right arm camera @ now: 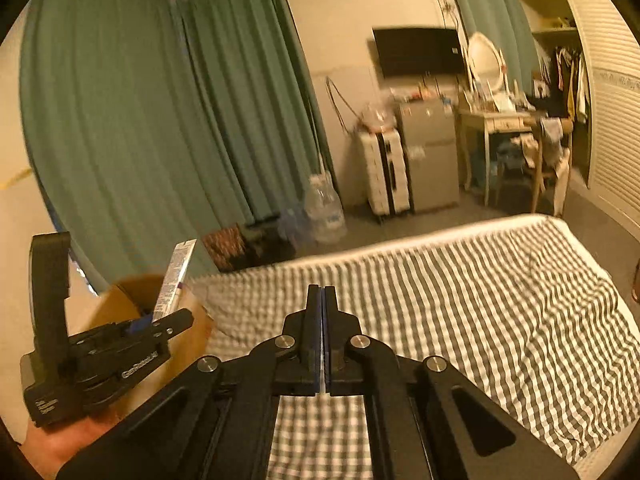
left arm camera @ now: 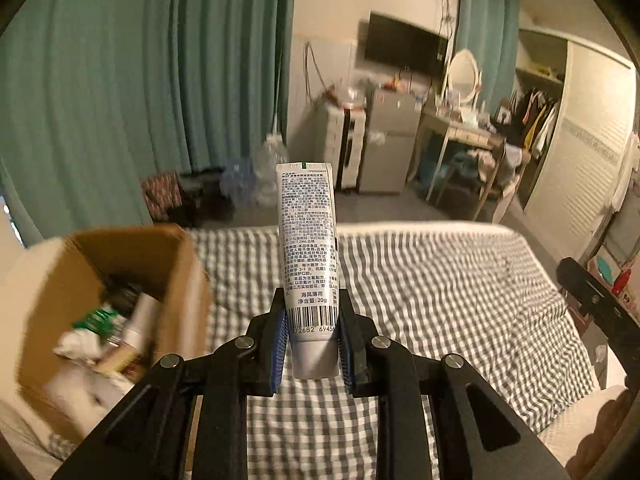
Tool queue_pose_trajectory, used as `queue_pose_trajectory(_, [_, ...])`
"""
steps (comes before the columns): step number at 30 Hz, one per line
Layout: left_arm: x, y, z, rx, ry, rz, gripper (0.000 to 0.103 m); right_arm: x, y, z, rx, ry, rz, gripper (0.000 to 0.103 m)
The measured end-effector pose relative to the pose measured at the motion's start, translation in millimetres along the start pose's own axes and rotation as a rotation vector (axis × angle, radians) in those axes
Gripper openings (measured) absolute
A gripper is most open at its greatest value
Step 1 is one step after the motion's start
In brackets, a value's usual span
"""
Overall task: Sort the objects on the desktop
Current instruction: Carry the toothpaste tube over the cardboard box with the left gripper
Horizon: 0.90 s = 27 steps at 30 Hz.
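So, left gripper [left arm camera: 312, 344] clamped on toothpaste tube [left arm camera: 308, 240], right gripper [right arm camera: 323, 340] closed empty; best swing well over cardboard box [left arm camera: 120, 280] before letting go

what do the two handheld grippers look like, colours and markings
Both the left gripper and right gripper are matte black, with angular linkage arms, round silver pivot bolts and ribbed blue finger pads. The left one's side carries small white lettering. A bare hand holds it; no cables show.
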<state>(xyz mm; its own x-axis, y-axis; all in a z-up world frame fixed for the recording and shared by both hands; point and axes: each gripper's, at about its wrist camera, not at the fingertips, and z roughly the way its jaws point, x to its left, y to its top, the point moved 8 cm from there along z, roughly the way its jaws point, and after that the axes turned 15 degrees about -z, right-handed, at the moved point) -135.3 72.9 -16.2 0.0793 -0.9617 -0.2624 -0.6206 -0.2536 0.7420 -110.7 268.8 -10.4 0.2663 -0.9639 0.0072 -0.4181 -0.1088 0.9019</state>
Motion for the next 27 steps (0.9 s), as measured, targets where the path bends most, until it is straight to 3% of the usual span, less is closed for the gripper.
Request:
queue_pose_trajectory(7, [35.3,30.0,-84.0,-0.133,0.004,0.054,0.022,42.6,37.3,-41.1,-0.099,0.050,-0.014,0.000])
queue_pose_trajectory(14, [84.8,44.3,-117.2,-0.208,0.048,0.107,0.022,112.3,60.0,-59.0,-0.143,0.133,-0.046,0.000])
queue_pose_trajectory(19, [126.3,47.1,-115.2,-0.213,0.086,0.112,0.022,165.5,68.4,-57.4,-0.157,0.184,-0.097,0.000])
queue_pose_trajectory(27, [187.7,38.1,-79.6,-0.191,0.121,0.058,0.022,235.2,59.1,-33.3,-0.129,0.274,-0.205,0.000])
